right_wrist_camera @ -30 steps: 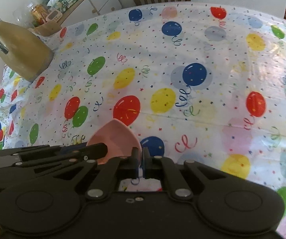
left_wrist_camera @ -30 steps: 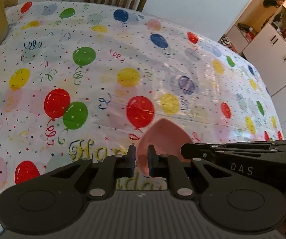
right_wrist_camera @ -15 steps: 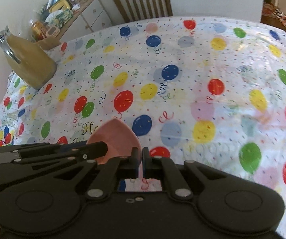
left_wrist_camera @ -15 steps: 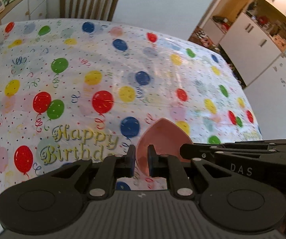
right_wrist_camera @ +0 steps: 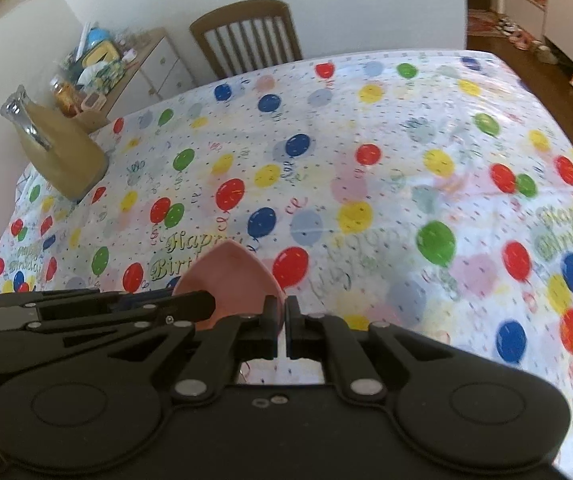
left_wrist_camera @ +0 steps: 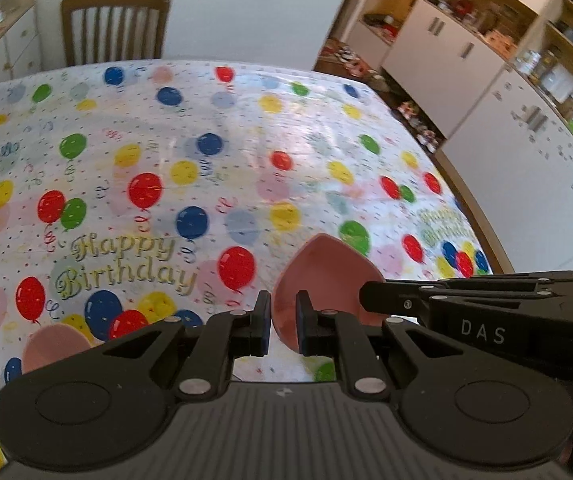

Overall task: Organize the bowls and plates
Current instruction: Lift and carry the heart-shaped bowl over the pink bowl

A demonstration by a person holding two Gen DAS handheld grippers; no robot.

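A pink bowl [left_wrist_camera: 326, 276] hangs in the air above the table, held between both grippers. My left gripper [left_wrist_camera: 282, 322] is shut on the bowl's left rim. My right gripper [right_wrist_camera: 282, 326] is shut on the bowl's right rim; the bowl [right_wrist_camera: 230, 276] shows just left of its fingers. Each gripper's fingers reach into the other's view, the right one [left_wrist_camera: 406, 300] and the left one [right_wrist_camera: 146, 308]. The bowl's underside is hidden.
The table [right_wrist_camera: 366, 160] wears a balloon-print birthday cloth. A tan jug [right_wrist_camera: 58, 152] stands at its far left. A wooden chair [left_wrist_camera: 114, 28] stands behind the table. A cluttered sideboard [right_wrist_camera: 126, 64] and white cabinets [left_wrist_camera: 506, 120] line the walls.
Both grippers have risen and drawn back from the table with the bowl held between them, so more of the table and room shows. The grip on the bowl is unchanged.
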